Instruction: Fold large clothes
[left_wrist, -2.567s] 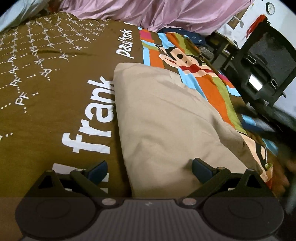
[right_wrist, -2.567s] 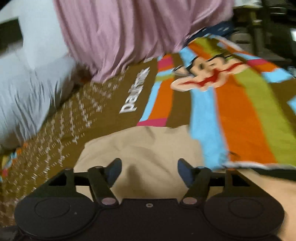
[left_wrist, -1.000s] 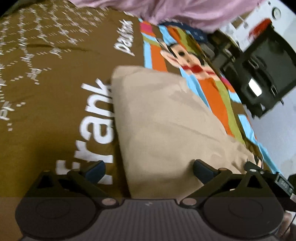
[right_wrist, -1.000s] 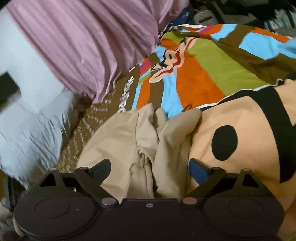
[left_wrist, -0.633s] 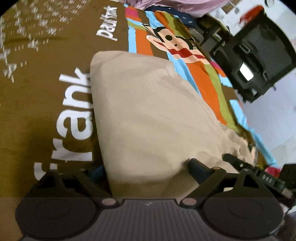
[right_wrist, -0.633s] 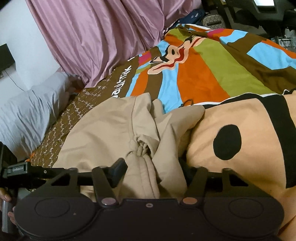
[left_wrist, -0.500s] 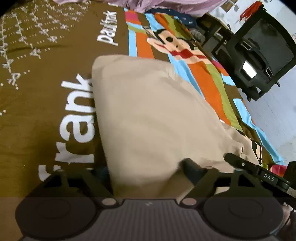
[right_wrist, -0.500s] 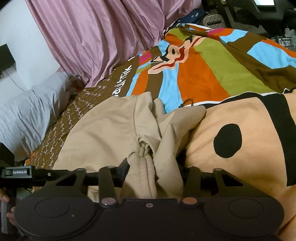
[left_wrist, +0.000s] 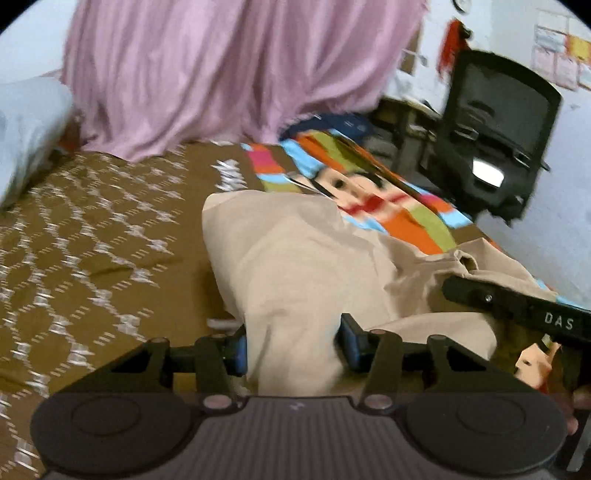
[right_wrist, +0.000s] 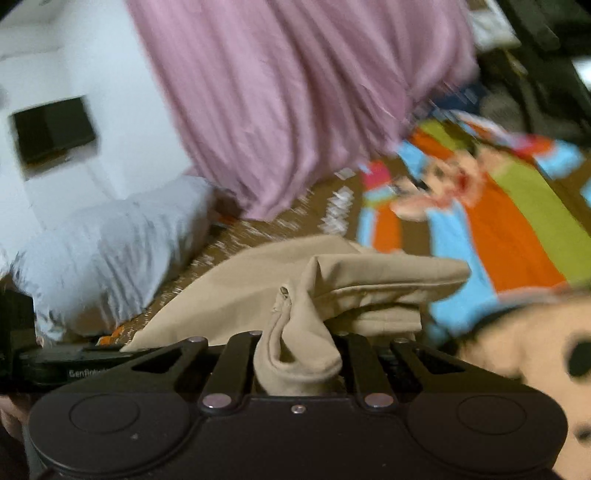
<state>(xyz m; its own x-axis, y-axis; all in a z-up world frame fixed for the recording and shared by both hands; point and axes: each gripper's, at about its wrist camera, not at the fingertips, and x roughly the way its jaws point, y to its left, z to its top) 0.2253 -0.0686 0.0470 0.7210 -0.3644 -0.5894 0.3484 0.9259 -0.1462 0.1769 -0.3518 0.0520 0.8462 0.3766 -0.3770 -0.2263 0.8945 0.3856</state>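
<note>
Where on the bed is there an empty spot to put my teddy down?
The brown dotted part of the bedspread lies bare, between the grey pillow, the pink curtain and the beige garment. The striped monkey picture beyond the garment is bare too. Near the left gripper and right gripper, it is crowded.

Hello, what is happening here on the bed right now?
A person is folding beige trousers on a bed with a colourful cover. The left tongs and the right tongs have just been closing, each on a bunch of the trousers' near end, which looks raised off the cover.
</note>
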